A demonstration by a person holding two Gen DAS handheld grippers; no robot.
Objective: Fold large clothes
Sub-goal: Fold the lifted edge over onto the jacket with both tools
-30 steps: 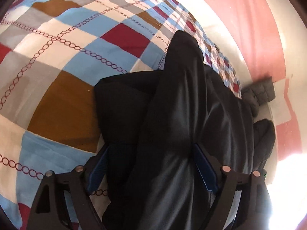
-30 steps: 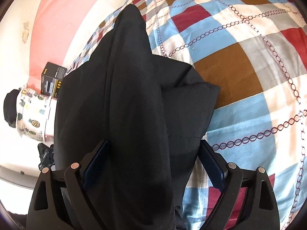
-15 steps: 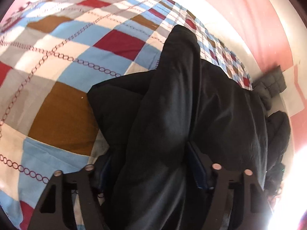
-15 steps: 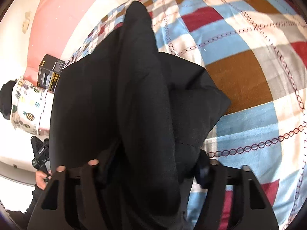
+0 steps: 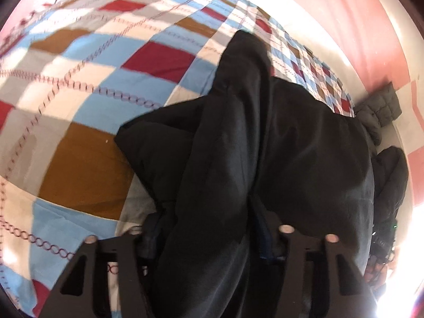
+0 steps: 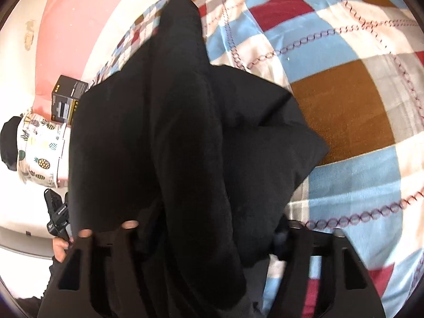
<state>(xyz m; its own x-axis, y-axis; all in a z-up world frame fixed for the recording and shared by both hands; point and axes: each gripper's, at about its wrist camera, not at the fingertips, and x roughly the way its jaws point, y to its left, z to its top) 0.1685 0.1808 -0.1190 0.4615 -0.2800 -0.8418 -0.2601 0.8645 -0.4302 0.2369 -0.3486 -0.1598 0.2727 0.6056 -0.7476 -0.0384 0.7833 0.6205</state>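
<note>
Left tool (image 5: 209, 234) and right tool (image 6: 209, 234) have closed further on the black garment (image 5: 265, 143) since a second ago, bunching and lifting it off the checked bed (image 5: 87, 164), so a fold looks underway. Open quilt lies toward ten o'clock; the bed edge runs at two o'clock

black garment (image 5: 265, 159), bedspread (image 5: 92, 84) — multicoloured checks

Both grippers, left (image 5: 209, 234) and right (image 6: 209, 234), have matte black angular frames with triangular cut-outs, copper-coloured round screw heads beside the jaws, and blue-edged pads.
</note>
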